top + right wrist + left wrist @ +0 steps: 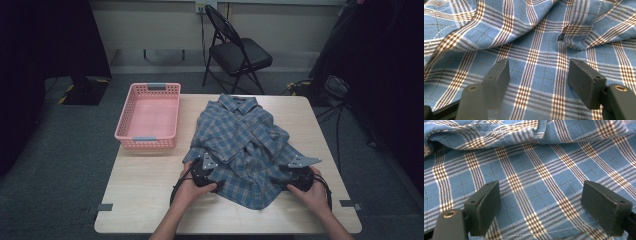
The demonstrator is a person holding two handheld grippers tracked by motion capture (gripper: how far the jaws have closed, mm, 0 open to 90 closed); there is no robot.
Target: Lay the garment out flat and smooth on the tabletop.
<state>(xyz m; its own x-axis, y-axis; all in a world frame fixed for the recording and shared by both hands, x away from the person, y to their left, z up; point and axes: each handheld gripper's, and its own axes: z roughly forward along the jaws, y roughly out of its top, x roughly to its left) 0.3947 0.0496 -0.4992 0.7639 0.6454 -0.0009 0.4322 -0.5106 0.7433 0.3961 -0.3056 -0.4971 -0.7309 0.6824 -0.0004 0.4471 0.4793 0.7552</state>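
A blue plaid shirt (245, 145) lies on the wooden table (145, 195) with its collar at the far side and its sleeves folded across the front. My left gripper (210, 170) rests at the shirt's near left edge, my right gripper (287, 176) at its near right edge. In the left gripper view the left gripper (541, 207) is open, its jaws wide apart over flat plaid cloth (536, 170). The right gripper view shows the right gripper (540, 82) open too, with flat cloth (534, 55) under the gap and a fold just beyond.
A pink plastic basket (150, 117) stands on the table's far left corner, beside the shirt. A black folding chair (237, 50) stands on the floor behind the table. Bare tabletop lies in front of the basket and along the near edge.
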